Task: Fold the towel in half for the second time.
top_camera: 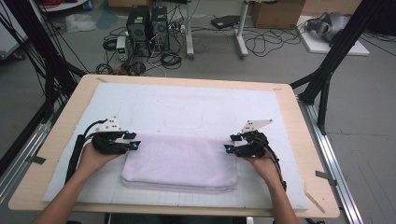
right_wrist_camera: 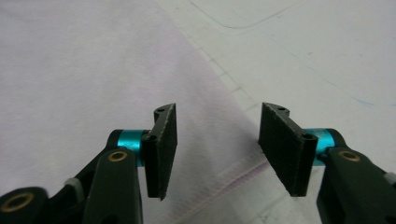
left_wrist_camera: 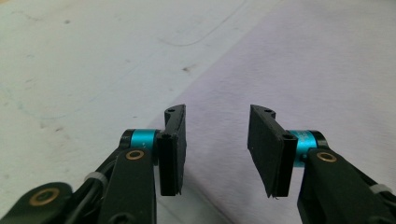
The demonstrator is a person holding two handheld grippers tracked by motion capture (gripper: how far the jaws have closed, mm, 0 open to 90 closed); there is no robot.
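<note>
Left gripper (top_camera: 134, 141) sits at the left end of the folded lilac towel (top_camera: 181, 162), jaws apart, nothing clamped: in the left gripper view (left_wrist_camera: 217, 149) the pads (left_wrist_camera: 172, 154) stand clear with towel cloth under the gap and the towel's edge running below the left pad. Right gripper (top_camera: 229, 142) mirrors it at the towel's right end, jaws also spread and empty; the right gripper view (right_wrist_camera: 218, 151) shows the hemmed corner of the towel (right_wrist_camera: 93, 79) beneath the gap, pads off the cloth. Towel lies flat, folded in layers, on the white mat (top_camera: 196, 107) near the front of the table (top_camera: 308, 154). Can't tell from above whether the fingertips touch the cloth. Forearms are cut off at the bottom edge.
</note>
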